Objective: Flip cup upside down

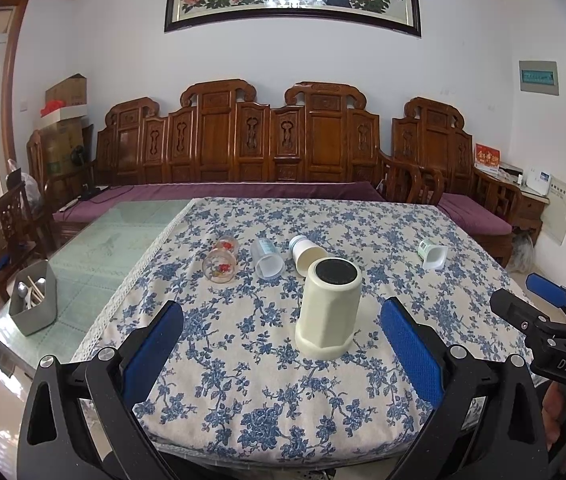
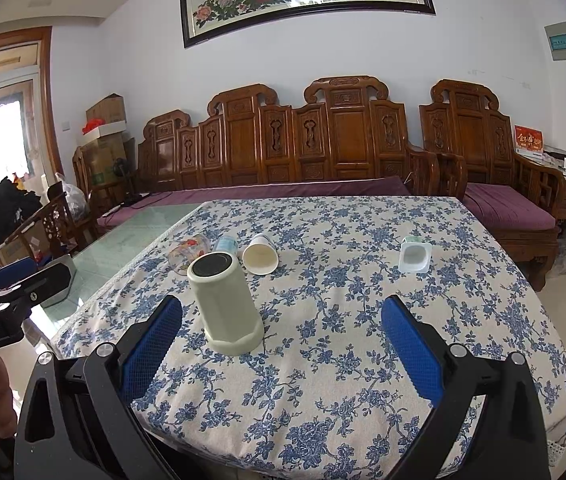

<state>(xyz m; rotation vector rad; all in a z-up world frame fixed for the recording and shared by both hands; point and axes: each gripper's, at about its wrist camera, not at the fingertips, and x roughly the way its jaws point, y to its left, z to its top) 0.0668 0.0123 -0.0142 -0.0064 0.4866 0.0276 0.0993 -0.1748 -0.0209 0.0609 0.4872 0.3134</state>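
With the cream faceted cup (image 1: 329,306) already standing mouth-down on the floral tablecloth (image 1: 243,400), both the left gripper (image 1: 281,344) and right gripper (image 2: 281,344) hang wide open, empty, and should withdraw straight without nudging it.

A floral-clothed table (image 1: 243,400) carries an upturned cream cup (image 1: 329,308) and four toppled cups.

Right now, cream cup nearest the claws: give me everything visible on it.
The cream cup stands upside down on the floral tablecloth, its flared, faceted rim flat on the cloth. The body looks like matte plastic or ceramic, with faceted sides. The upturned base shows a dark round inset. Nothing else touches it: the left claw and right claw are both open and short of it. The lying cups sit behind.
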